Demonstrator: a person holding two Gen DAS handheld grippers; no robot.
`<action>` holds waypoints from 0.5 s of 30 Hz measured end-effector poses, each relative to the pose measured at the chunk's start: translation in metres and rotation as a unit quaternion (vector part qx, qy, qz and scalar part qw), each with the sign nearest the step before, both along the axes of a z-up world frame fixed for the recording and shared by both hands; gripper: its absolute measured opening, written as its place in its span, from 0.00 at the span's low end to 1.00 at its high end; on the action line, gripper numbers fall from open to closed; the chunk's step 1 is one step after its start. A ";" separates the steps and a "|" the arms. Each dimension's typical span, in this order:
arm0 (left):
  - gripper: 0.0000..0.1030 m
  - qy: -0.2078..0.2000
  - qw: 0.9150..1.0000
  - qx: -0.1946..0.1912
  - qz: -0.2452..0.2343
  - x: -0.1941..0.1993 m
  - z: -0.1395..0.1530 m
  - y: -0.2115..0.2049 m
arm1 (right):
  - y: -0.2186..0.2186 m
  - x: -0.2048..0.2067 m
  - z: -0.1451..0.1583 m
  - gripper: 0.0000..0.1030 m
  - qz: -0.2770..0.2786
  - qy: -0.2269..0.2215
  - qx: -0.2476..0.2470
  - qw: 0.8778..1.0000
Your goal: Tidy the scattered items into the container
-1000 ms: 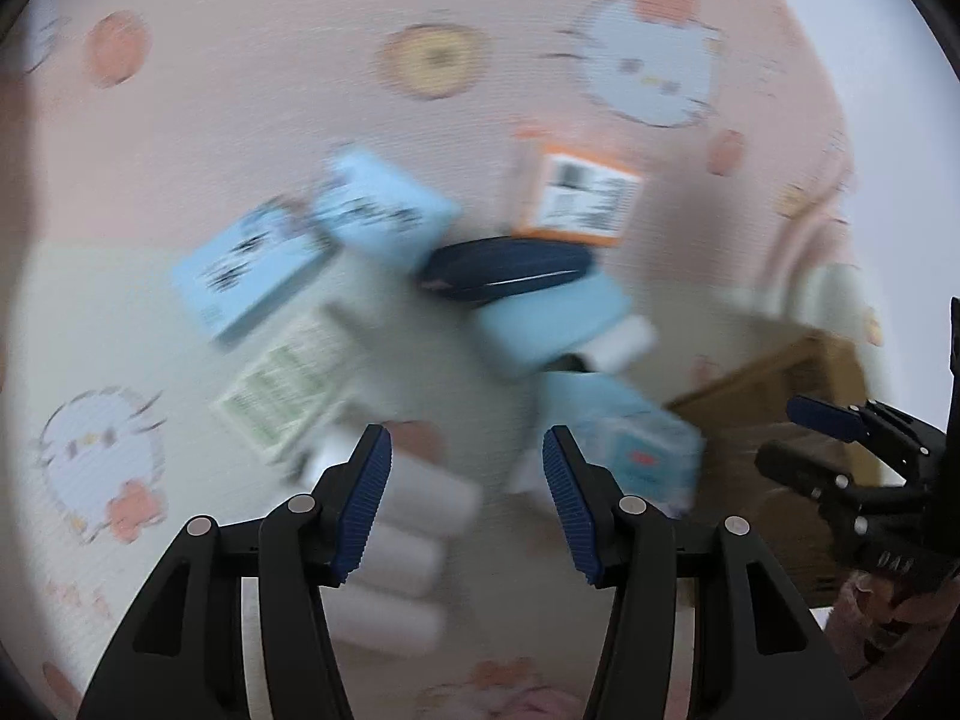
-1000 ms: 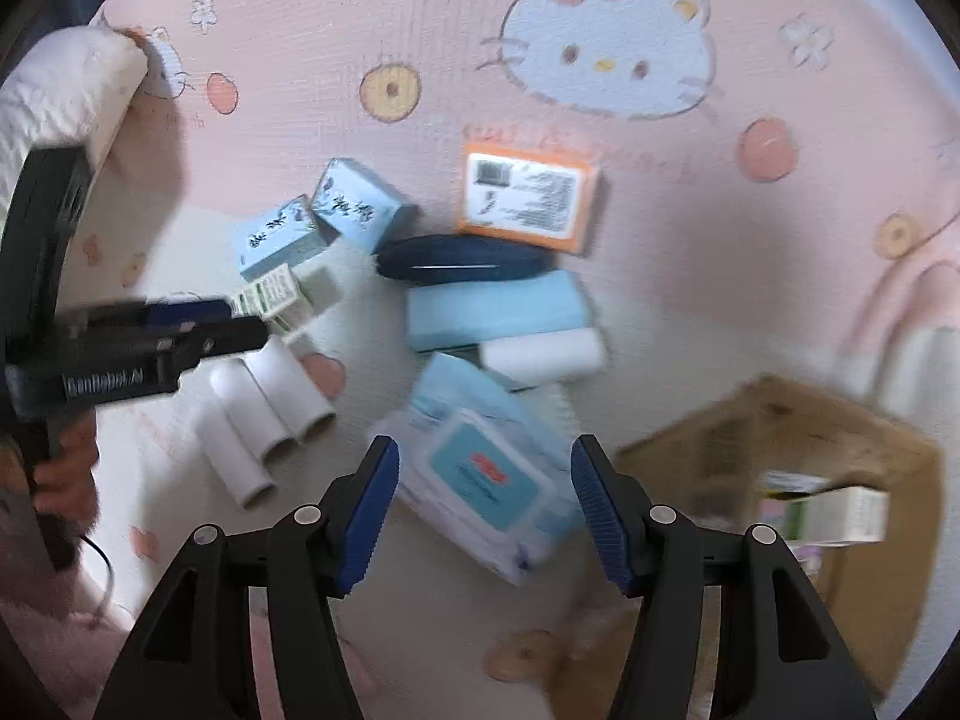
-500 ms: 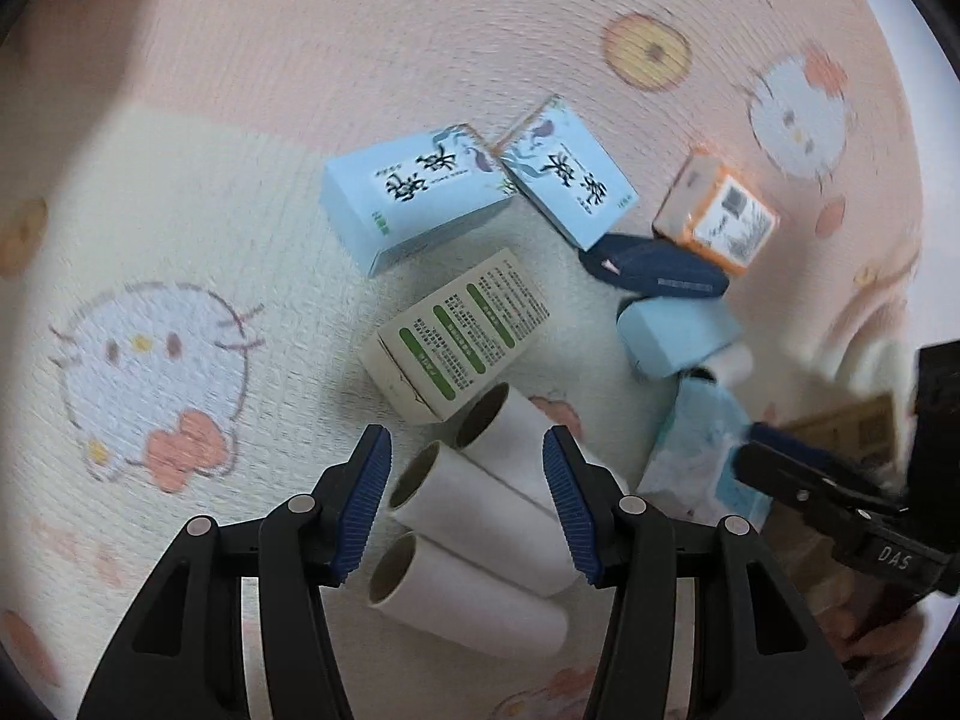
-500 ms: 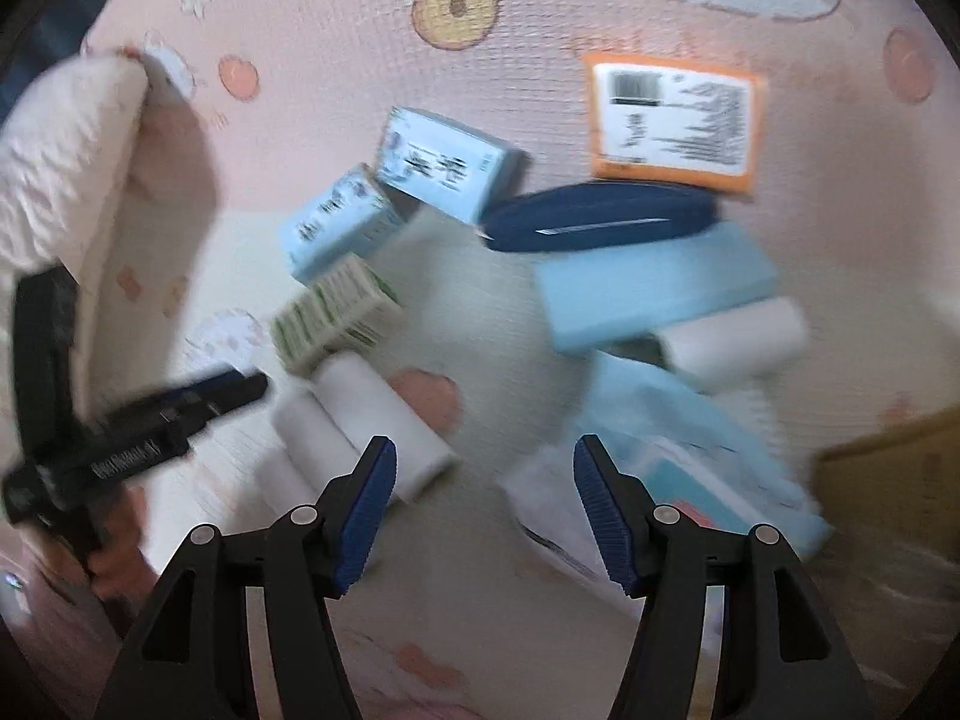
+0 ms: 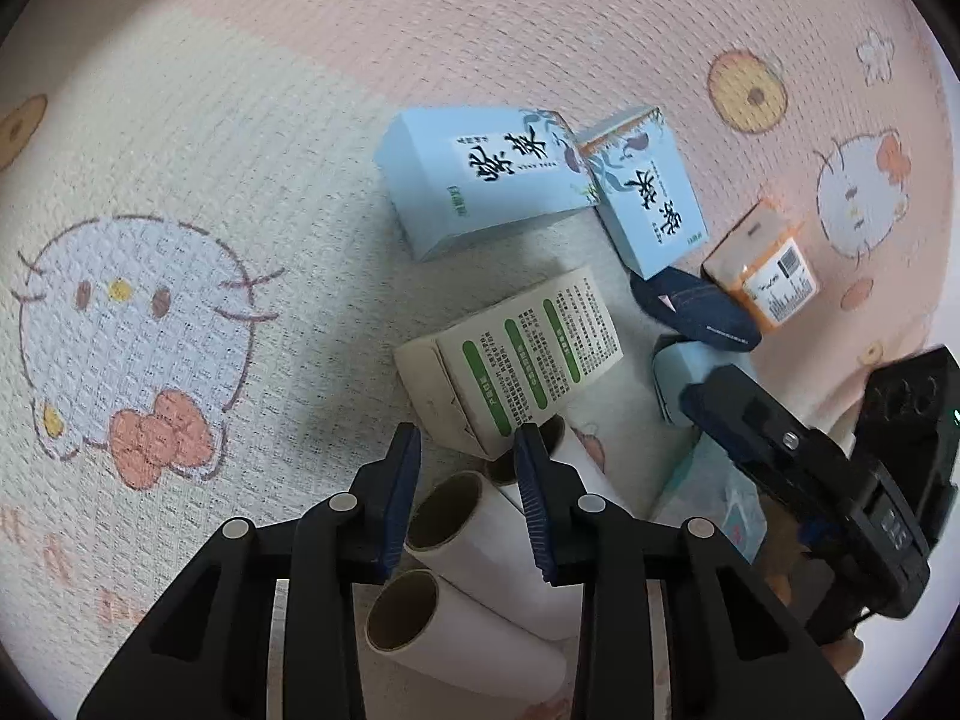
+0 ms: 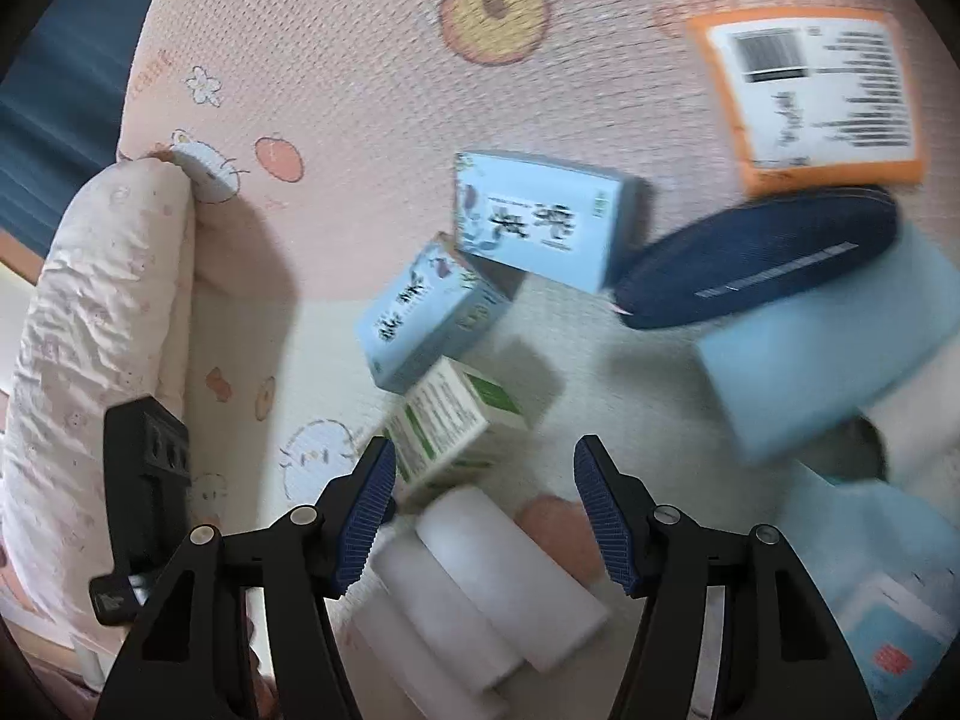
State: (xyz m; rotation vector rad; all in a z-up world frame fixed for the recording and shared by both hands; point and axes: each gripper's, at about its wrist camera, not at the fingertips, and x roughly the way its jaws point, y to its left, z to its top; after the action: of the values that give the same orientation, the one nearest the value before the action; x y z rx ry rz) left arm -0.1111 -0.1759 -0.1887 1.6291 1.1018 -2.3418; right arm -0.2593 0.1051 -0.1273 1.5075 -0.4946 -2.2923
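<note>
A cartoon-cat play mat (image 5: 252, 138) is strewn with small goods. The left gripper (image 5: 465, 483) hovers low over three white paper rolls (image 5: 462, 618) lying side by side, its jaws narrowly parted and holding nothing. Just beyond its tips lies a cream box with green label bars (image 5: 522, 360) and small unreadable print. Past that sit two pale blue boxes (image 5: 486, 180) with black brush-style Chinese characters, touching at a corner. Further right lie a dark blue pouch (image 5: 696, 312) and an orange-edged box with a barcode (image 5: 762, 276). The right gripper (image 6: 486, 510) hangs wide open above the rolls (image 6: 480, 588). The container is not in view.
</note>
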 end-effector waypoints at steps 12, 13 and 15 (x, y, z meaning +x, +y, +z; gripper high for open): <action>0.35 0.015 0.999 0.028 0.016 0.002 -0.006 -0.007 | -0.052 -0.023 -0.030 0.58 0.073 0.018 0.046 0.996; 0.35 0.015 0.999 0.030 0.020 0.002 -0.006 -0.008 | -0.053 -0.024 -0.034 0.58 0.075 0.014 0.043 0.996; 0.35 0.018 0.999 0.035 0.018 0.000 -0.007 -0.009 | -0.056 -0.022 -0.038 0.58 0.082 0.016 0.048 0.995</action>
State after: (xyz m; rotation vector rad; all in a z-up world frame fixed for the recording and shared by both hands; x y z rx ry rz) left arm -0.1109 -0.1846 -0.1955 1.5807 1.2239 -2.3439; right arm -0.2818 0.0495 -0.1655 1.4927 -0.2456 -2.2364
